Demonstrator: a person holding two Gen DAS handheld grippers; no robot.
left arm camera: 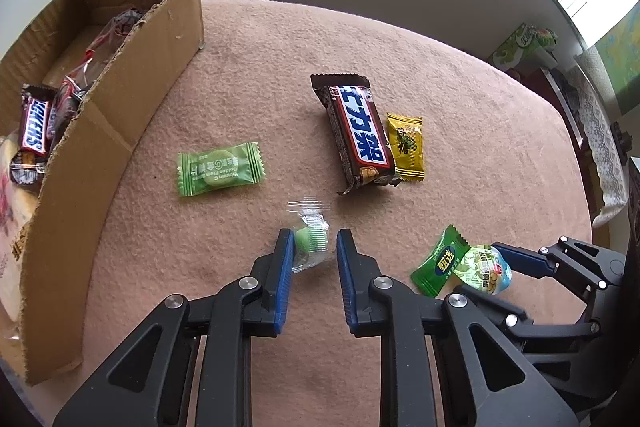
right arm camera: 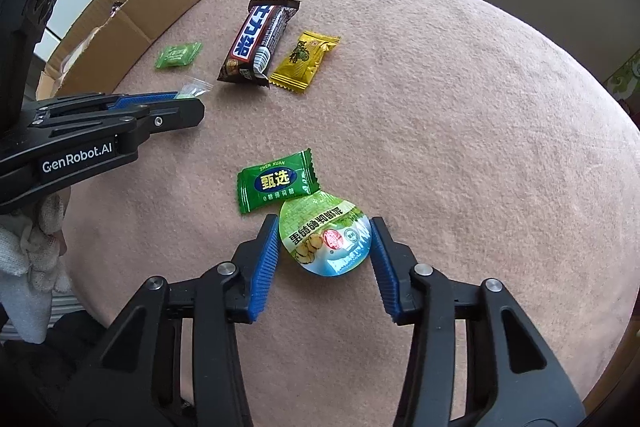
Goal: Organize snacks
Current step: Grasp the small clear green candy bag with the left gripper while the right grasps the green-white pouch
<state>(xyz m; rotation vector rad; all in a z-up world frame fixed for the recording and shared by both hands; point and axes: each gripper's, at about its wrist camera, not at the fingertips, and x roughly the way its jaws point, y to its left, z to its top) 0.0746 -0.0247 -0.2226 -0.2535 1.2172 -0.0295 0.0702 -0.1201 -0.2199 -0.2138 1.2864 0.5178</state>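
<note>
Your left gripper [left arm camera: 311, 247] straddles the clear-wrapped green candy [left arm camera: 309, 239] on the cloth, one pad touching, the other apart: close on the sweet, not the loose wrapper. Your right gripper [right arm camera: 325, 233], spread, brackets the jelly cup [right arm camera: 325, 237]; centre it before squeezing.

Cardboard box [left arm camera: 120, 131]: near end and left side run off the left wrist picture's edge. Behind its near wall, the Snickers bar [left arm camera: 34, 131] shows only in part; the clear wrappers [left arm camera: 100, 43] farther back in the box are too jumbled to identify.

Clear-wrapped green candy [left arm camera: 310, 239], right of the box: near end hidden behind the left gripper's [left arm camera: 310, 247] blue pads; whether the pads press it cannot be told. In the right wrist view that candy [right arm camera: 192, 89] is mostly covered by the gripper.

Round foil-lidded cup [left arm camera: 486, 269], farther right of the box: far side hidden behind the right gripper's finger.

Gloved hand [right arm camera: 36, 239]: cut off at the frame's left edge.
</note>
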